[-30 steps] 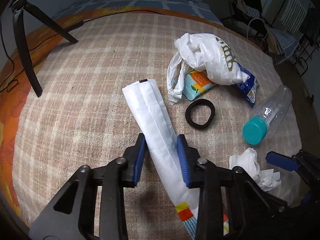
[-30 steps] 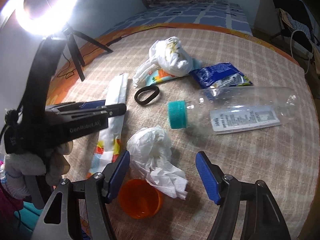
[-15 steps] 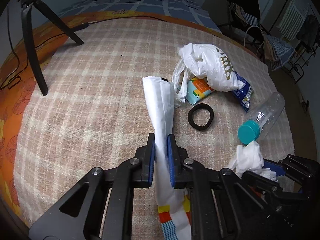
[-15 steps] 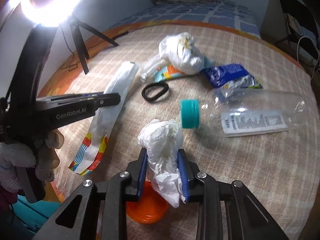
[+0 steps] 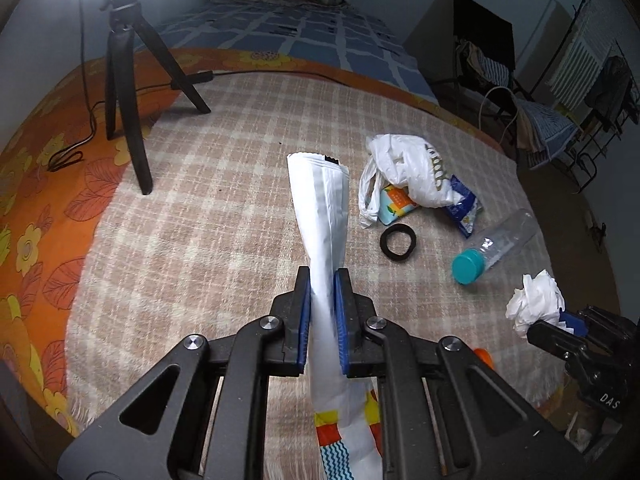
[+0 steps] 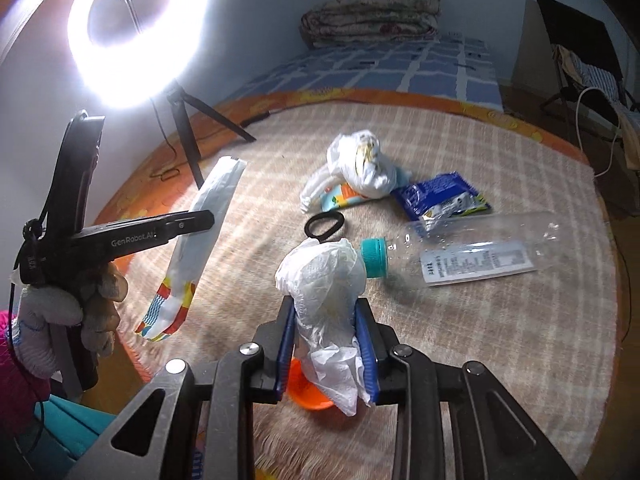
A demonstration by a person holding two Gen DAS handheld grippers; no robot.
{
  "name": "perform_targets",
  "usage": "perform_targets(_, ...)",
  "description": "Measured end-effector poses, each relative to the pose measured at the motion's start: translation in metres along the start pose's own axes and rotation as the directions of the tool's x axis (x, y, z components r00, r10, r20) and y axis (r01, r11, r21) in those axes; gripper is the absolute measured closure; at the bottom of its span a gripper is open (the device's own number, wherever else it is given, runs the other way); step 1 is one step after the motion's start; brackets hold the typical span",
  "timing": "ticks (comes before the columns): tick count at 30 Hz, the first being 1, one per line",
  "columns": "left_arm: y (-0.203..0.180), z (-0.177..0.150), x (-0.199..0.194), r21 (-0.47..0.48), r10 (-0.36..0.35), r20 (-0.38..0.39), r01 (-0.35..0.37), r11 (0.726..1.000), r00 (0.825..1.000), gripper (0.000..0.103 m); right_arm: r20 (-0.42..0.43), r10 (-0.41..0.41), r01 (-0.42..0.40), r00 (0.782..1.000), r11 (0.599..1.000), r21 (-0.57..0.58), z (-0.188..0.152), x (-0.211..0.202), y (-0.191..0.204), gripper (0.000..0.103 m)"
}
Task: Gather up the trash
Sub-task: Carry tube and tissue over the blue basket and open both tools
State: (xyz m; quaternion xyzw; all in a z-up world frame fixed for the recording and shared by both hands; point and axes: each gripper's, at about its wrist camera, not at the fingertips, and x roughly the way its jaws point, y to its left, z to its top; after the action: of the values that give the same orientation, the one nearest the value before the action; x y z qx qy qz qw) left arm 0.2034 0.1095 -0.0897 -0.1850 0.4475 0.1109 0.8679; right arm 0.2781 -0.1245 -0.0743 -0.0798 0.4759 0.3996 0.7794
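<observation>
My left gripper is shut on a long white wrapper with a colourful end and holds it lifted off the checked blanket; it also shows in the right wrist view. My right gripper is shut on a crumpled white tissue, raised above the blanket; the tissue also shows in the left wrist view. On the blanket lie a white plastic bag, a small orange-and-teal carton, a blue snack packet, a black ring and a clear bottle with a teal cap.
An orange lid lies under my right gripper near the blanket's front edge. A black tripod with a ring light stands at the back left. A bed with folded bedding is behind, chairs at the right.
Both grippers closed, the left on the wrapper and the right on the tissue. Both have since lifted their loads off the blanket.
</observation>
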Motion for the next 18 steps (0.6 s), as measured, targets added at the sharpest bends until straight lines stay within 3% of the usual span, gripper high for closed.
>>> perform_targets(18, 0.008, -0.062, -0.13, 0.056, -0.051, 0.128, 0.044, 0.997, 0.99, 0.093, 0.026, 0.044, -0.042, 0.999, 0.995, -0.092, -0.066, -0.08, 0.062, 0.074)
